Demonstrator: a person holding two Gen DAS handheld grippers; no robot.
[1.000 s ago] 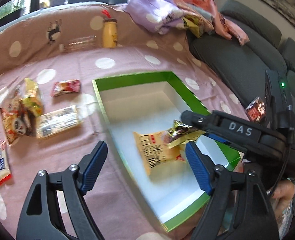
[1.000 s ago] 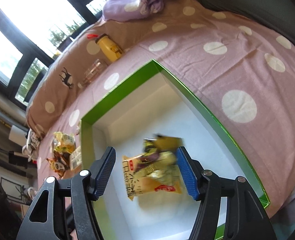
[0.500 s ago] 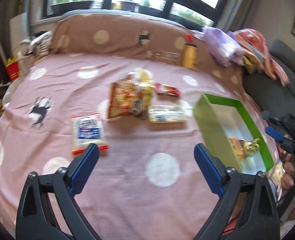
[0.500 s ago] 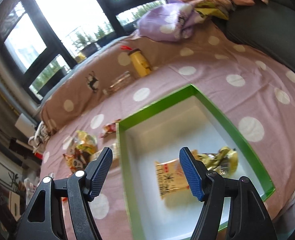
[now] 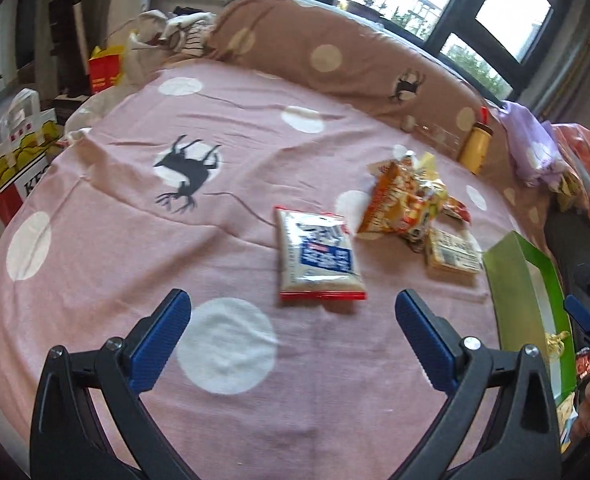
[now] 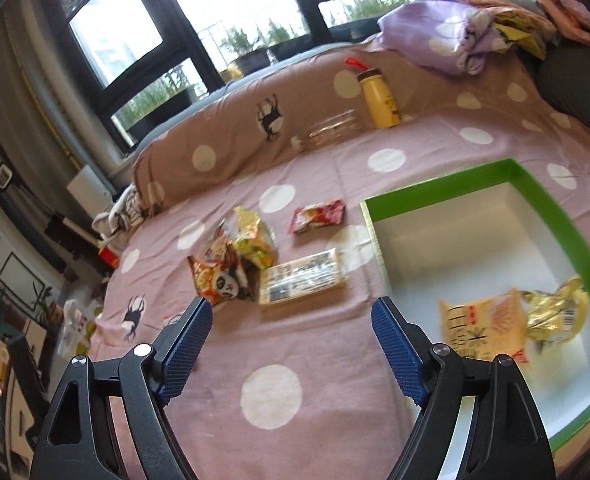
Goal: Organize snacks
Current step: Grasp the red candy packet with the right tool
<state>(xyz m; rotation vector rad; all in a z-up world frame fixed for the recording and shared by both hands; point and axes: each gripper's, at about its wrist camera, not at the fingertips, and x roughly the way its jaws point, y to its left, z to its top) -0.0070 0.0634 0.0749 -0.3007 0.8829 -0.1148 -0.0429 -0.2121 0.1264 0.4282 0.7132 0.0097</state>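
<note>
A green-rimmed white box lies on the pink dotted blanket; in it are an orange packet and a gold wrapper. The box also shows in the left wrist view. Loose snacks lie left of it: a white-and-blue packet, a heap of orange and yellow bags, a pale flat pack and a small red packet. My left gripper is open and empty, just short of the white-and-blue packet. My right gripper is open and empty, near the pale flat pack.
A yellow bottle and a clear bottle lie against the brown dotted cushion. Folded clothes are piled at the far right. Paper food bags stand off the blanket's left edge.
The right gripper dropped the gold wrapper into the box and swung left over the blanket. The left gripper swung left from the box to the white-and-blue packet.
</note>
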